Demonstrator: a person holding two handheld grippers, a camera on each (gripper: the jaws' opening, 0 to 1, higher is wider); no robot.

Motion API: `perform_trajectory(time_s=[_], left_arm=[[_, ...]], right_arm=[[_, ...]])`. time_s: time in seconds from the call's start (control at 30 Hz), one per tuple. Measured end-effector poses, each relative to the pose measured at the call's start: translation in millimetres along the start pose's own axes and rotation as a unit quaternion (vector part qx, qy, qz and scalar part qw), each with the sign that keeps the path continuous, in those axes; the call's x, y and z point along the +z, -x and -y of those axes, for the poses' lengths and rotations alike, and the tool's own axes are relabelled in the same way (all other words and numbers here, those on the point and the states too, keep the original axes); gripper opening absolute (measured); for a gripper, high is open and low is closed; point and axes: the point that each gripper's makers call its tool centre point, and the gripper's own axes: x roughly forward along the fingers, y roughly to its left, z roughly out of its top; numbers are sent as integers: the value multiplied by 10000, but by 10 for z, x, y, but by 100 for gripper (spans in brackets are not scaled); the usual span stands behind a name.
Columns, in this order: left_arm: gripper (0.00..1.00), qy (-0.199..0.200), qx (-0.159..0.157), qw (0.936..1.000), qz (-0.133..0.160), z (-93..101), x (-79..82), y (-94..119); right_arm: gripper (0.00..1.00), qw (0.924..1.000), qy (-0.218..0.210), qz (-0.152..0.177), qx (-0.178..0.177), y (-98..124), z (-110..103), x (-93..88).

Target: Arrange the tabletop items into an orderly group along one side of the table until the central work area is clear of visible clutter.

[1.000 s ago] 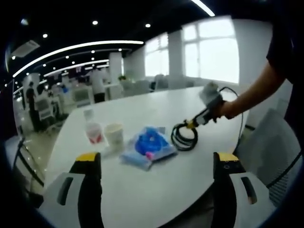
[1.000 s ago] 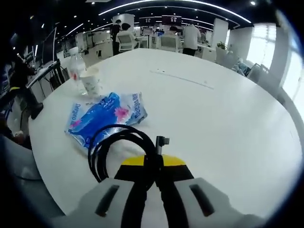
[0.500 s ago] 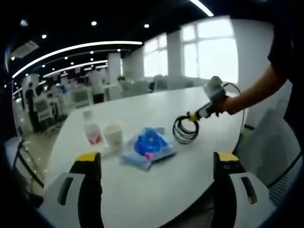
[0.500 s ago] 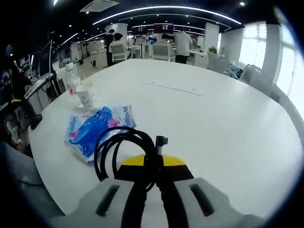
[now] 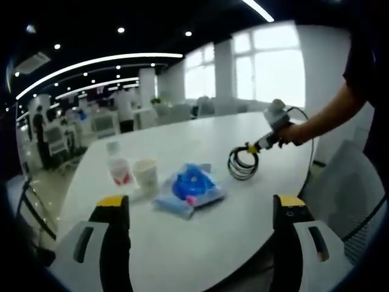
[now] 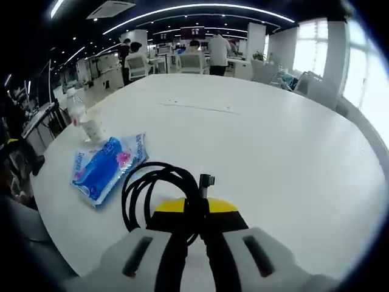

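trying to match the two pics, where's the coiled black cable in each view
Left gripper view: the coiled black cable hangs right of centre from the right tool, above the table.
Right gripper view: low centre-left, clamped in that tool.
Shared landmark: the blue packet.

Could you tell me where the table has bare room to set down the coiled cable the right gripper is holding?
The white table is bare beyond the cable coil toward the far and window edges. The crowded spot is the near left edge: blue packet, paper cup, water bottle.
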Motion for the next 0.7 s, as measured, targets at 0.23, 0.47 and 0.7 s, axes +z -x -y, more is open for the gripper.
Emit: perform_trajectory(time_s=[0.23, 0.47, 0.7], left_arm=[[96, 28, -18, 10000, 59, 5, 22, 4], [100, 49, -9, 9999, 88, 8, 37, 4], [100, 38, -6, 10000, 77, 7, 37, 2]], right_arm=[[9, 9999, -108, -76, -105, -59, 109, -42], [9, 9986, -323, -235, -339, -144, 268, -136], [9, 9962, -620, -323, -525, -209, 376, -233]])
